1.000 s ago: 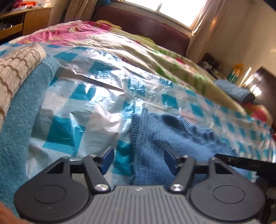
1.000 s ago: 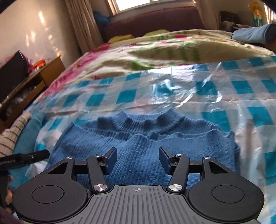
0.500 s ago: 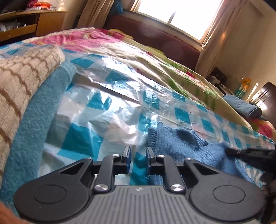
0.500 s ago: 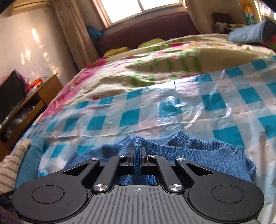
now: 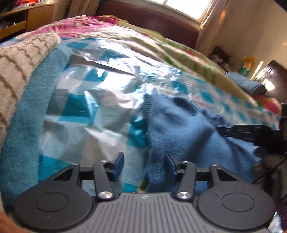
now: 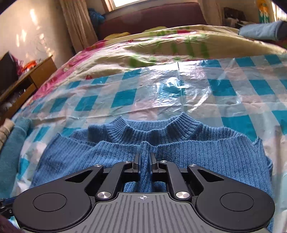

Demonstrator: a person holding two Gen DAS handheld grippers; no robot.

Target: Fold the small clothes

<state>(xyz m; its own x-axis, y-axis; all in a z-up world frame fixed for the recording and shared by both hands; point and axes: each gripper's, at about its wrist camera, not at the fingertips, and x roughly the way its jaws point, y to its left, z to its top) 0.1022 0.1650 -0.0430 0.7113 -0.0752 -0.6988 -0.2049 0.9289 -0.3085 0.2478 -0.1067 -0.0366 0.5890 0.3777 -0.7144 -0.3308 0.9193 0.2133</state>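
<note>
Two folded garments (image 5: 21, 75) beside sweater (image 6: 179, 152)

Sunlit window (image 6: 152, 2), curtains (image 6: 79, 23), maroon headboard (image 6: 152, 18), wooden desk (image 6: 26, 80).

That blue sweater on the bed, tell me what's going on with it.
A person is folding the blue sweater with two handheld gripper tools on a bed covered by a checked plastic sheet. The right tool is shut on a pinch of the knit at the folded front edge, below the collar. The left tool is open at the sweater's side edge, gripping nothing. Folded towels sit off to the left.
</note>
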